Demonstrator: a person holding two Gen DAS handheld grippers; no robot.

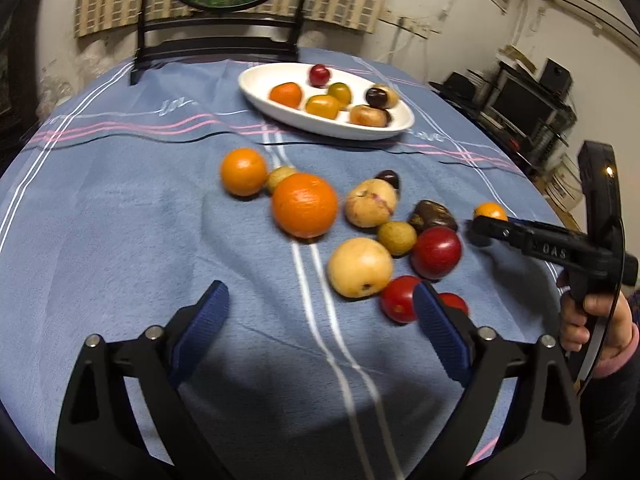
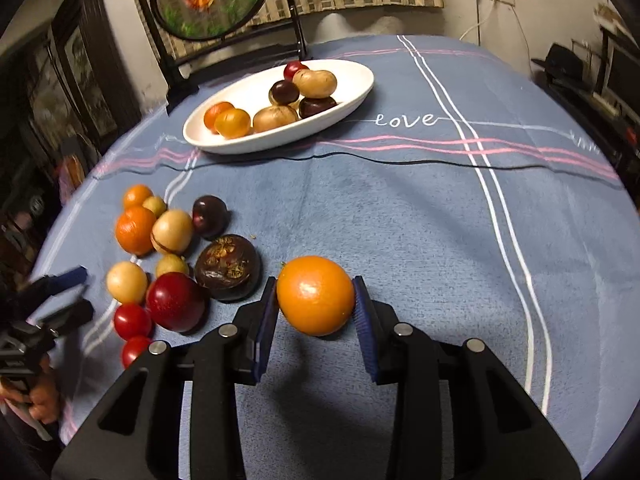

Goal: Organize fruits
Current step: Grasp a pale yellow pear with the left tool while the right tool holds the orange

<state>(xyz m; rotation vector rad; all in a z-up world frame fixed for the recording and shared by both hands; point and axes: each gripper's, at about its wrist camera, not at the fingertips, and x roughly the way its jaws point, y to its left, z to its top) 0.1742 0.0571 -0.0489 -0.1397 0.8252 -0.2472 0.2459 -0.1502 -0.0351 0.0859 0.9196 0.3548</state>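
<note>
Right hand-held gripper (image 2: 316, 312) clamps orange (image 2: 315, 295) above blue tablecloth (image 2: 400, 220)

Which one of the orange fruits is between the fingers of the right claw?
The orange lying alone on the cloth, right of the dark round fruit. The right claw flanks it; the other oranges sit in the left pile or on the white plate.

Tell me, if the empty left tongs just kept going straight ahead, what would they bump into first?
Probably the large orange: it lies nearly dead ahead of the open left tongs, with bare tablecloth before it. The pale yellow fruit sits closer but off to the right; depth is uncertain.
</note>
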